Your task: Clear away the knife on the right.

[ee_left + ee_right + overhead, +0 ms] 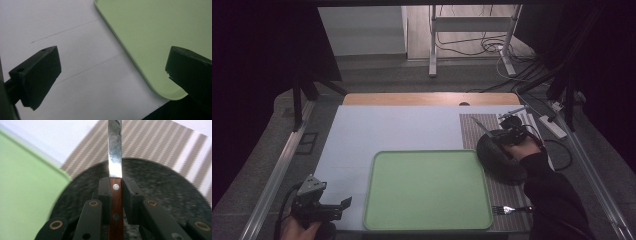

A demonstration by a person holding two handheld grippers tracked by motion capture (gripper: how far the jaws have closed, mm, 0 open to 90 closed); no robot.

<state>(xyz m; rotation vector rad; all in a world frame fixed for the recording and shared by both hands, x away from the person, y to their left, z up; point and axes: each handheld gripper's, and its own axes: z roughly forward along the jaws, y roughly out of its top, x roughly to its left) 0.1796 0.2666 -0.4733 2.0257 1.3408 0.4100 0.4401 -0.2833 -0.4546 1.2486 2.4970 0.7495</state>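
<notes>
1. The right gripper [116, 192] is clenched on a knife [115, 165]: both jaws press the sides of its reddish wooden handle, and the steel blade sticks straight out ahead of them.
2. In the right gripper view the knife hangs above a dark plate [165, 187] – I cannot tell whether the blade touches it – and the tip reaches past the plate's far rim, over the striped mat [160, 142].
3. In the high view the right gripper [499, 135] is just off the tray's [427, 190] far right corner, with the plate [499, 162] under it, lying on the mat [472, 131] right beside the tray's right edge.
4. The blade [479, 125] points away from the tray, toward the far side of the mat.
5. A fork [508, 209] lies on the mat near the tray's near right corner, tines toward the tray.
6. The left gripper [343, 204] is released – its jaws stand wide apart with nothing between them.
7. It sits off the tray's near left corner, held in the person's left hand [299, 229], over the white sheet [362, 135] that the tray rests on.
8. In the left gripper view the tray's [150, 37] rounded corner lies between the two jaws, and the sheet [75, 62] below shows faint crease lines.
</notes>
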